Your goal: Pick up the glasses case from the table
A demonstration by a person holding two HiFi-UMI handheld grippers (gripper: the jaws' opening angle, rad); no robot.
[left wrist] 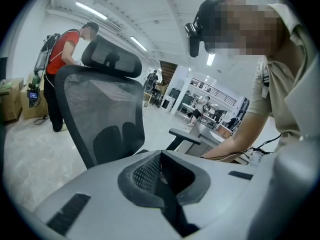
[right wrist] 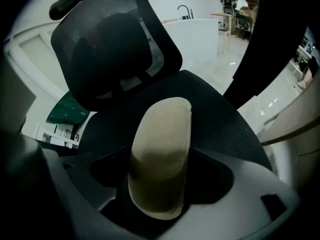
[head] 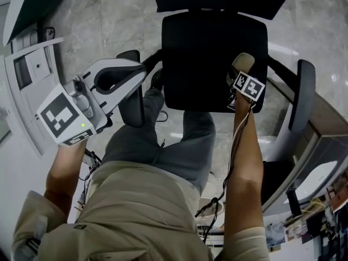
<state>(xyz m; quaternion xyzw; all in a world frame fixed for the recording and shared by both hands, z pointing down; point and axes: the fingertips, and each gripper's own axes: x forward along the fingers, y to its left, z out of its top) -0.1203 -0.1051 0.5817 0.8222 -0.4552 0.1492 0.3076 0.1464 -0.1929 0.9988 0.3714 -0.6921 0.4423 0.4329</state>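
Grey marbled floor tiles run under a black padded office chair with a mesh backrest and black armrests at the left and right. White cabinet fronts line the left edge, and a person in a red shirt stands far back in the open hall. The wearer's grey-trousered legs reach toward the chair, and thin cables trail along the right forearm.

The white left gripper hangs beside the left armrest, its jaws pressed together on nothing. The right gripper points steeply down over the black seat with its jaws spread wide. The beige oblong glasses case stands between them, with dark gaps at both flanks and its far end over the seat.
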